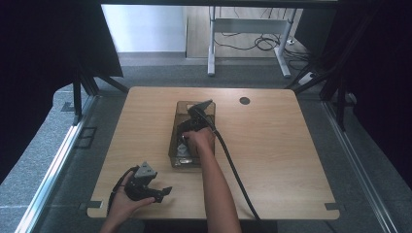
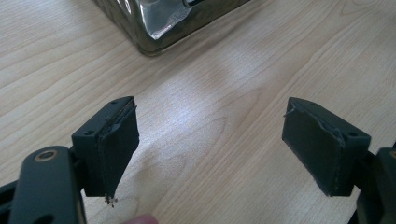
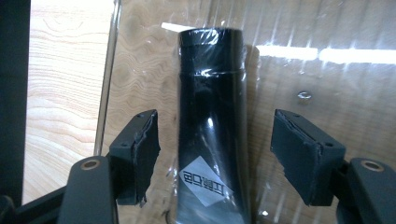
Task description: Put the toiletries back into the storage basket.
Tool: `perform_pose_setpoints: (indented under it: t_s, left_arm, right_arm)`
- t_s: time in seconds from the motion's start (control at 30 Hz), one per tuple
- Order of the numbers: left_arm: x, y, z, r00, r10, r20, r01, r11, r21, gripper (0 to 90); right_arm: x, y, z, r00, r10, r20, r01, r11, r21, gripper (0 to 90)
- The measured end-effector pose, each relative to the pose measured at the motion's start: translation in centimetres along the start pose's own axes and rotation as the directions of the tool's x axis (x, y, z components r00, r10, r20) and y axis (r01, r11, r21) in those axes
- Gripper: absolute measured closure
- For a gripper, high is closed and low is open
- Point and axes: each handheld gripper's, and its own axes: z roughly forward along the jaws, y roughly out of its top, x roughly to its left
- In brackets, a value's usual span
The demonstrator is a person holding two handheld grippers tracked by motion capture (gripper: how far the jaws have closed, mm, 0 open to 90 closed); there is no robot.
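Right hand-held gripper (image 3: 215, 154) gapes astride black tube (image 3: 212, 116) in bin (image 1: 180, 109) — left hand-held gripper (image 2: 210, 149) released.

Right gripper (image 3: 215, 156), jaws spread wide at lower left and lower right of the frame. Between them, touching neither pad, lies a black tube (image 3: 212, 116) wrapped in clear film, cap toward the top, a white label near its lower end. Beneath: a transparent bin floor (image 3: 327, 84) over the wooden table (image 3: 65, 70).
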Motion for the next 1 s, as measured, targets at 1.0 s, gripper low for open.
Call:
perform_pose_setpoints:
  t_s: [1.0]
  left_arm:
    - [0.1,-0.2,0.4,0.9996,0.004,-0.028,-0.004,0.9998,0.021,19.0]
  right_arm:
    - [0.3,-1.4,-4.4,0.9504,-0.310,0.023,0.311,0.946,-0.087,37.3]
